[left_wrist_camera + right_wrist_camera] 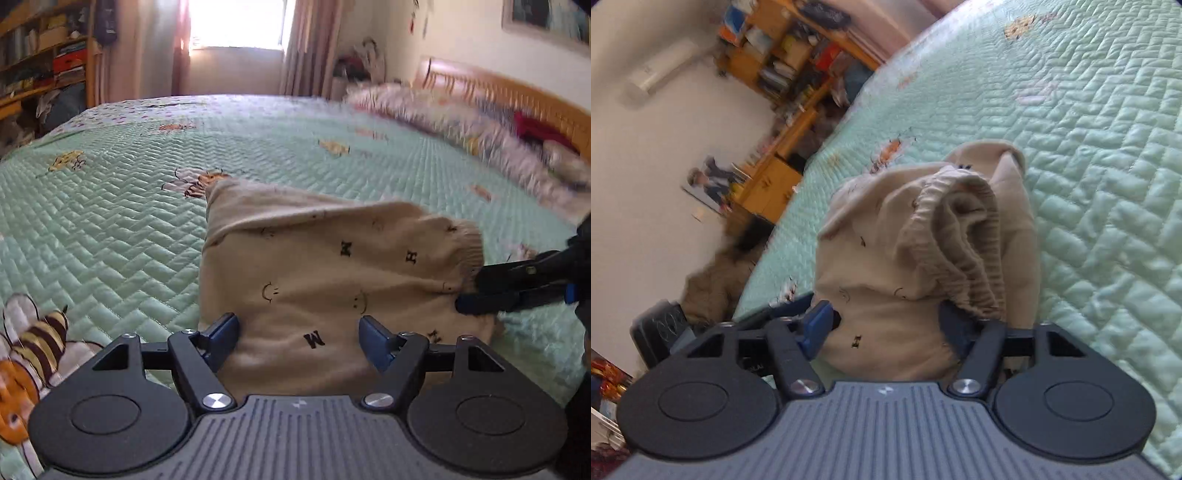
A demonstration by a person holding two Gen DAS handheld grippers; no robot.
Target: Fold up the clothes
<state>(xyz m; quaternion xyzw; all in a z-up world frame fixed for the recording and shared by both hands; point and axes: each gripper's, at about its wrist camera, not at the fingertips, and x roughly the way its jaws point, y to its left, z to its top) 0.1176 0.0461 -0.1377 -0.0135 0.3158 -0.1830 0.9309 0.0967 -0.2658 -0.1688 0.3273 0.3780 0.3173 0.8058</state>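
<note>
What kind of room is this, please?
Most likely a bedroom in a home: a bed with a green quilted cover, a wooden headboard, and curtains at the window.

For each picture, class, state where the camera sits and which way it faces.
Left wrist: on the left tongs, facing across the bed toward the window; open fingers frame the beige garment; the right tongs enter.
Right wrist: on the right tongs, tilted, toward the shelves.
Shared: garment, bed.
</note>
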